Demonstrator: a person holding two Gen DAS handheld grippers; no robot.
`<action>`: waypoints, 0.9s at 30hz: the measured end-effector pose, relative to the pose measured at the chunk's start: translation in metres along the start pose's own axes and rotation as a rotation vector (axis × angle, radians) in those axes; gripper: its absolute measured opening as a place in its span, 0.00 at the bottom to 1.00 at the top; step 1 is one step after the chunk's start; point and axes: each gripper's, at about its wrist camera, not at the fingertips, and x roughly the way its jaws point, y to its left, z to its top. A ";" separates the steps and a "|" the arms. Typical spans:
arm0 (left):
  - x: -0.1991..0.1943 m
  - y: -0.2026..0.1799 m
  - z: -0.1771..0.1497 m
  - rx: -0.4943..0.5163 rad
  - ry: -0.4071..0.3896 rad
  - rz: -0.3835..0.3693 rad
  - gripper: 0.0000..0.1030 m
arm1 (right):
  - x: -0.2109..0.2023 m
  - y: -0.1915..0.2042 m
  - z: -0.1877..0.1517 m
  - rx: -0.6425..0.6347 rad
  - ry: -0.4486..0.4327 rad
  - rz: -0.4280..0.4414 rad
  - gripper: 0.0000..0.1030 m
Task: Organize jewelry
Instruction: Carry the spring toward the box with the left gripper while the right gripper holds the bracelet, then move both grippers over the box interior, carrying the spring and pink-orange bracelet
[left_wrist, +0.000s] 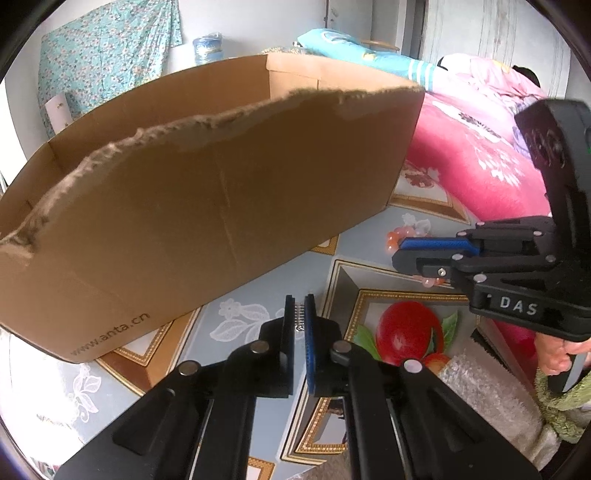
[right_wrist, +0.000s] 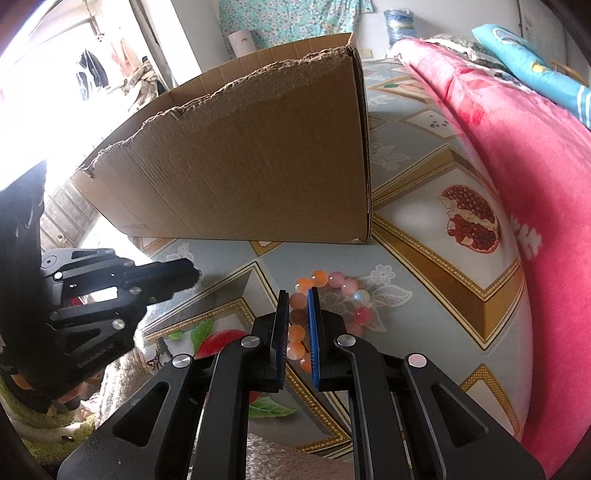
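Lying on the patterned floor cloth (right_wrist: 424, 236) in front of the cardboard box (right_wrist: 236, 158), the bead bracelet (right_wrist: 325, 295) has one side of its loop running between the right gripper's (right_wrist: 298, 295) fingers, along their length, and the jaws are clamped on those beads. The left gripper (left_wrist: 300, 301) sits farther off to the side, nipped together on a small silvery chain (left_wrist: 300, 317).
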 end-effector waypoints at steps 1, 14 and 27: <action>-0.003 0.001 0.000 -0.004 -0.006 0.001 0.04 | 0.000 0.002 -0.001 -0.005 -0.001 -0.004 0.08; -0.036 0.010 -0.004 -0.044 -0.063 -0.018 0.04 | -0.006 -0.005 0.003 0.077 -0.023 0.015 0.07; -0.102 0.006 0.001 -0.052 -0.189 -0.048 0.04 | -0.090 -0.032 0.020 0.181 -0.217 0.101 0.07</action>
